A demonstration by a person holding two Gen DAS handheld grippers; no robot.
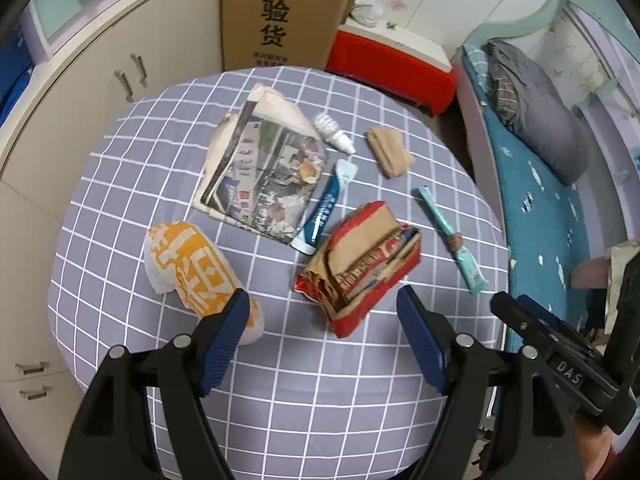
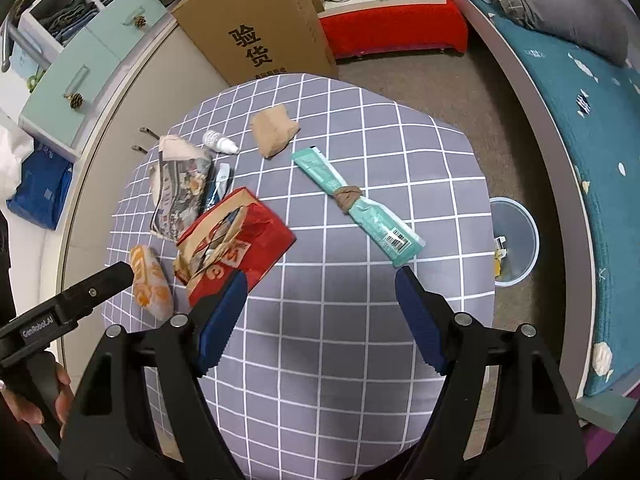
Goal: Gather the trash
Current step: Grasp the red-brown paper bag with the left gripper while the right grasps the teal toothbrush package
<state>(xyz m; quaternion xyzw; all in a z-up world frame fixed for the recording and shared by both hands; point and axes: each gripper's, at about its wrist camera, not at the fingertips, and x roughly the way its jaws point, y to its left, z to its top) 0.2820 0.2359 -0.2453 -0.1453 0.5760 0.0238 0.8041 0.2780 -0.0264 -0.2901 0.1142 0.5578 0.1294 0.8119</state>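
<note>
Red torn carton (image 1: 358, 268) lay just ahead of the left gripper (image 1: 322, 306).
Both grippers hung released, empty; right gripper (image 2: 320, 286) nearer the teal packet (image 2: 358, 208), lying diagonally.

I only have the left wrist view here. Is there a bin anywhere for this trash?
Observer: Yes. In the right wrist view, a pale blue bin stands on the floor beside the table.
Operator: Is it empty?
Observer: No, a few scraps lie inside it.
Operator: Is the right tool holding anything?
Observer: No. The right tool is open, with nothing between its fingers.
</note>
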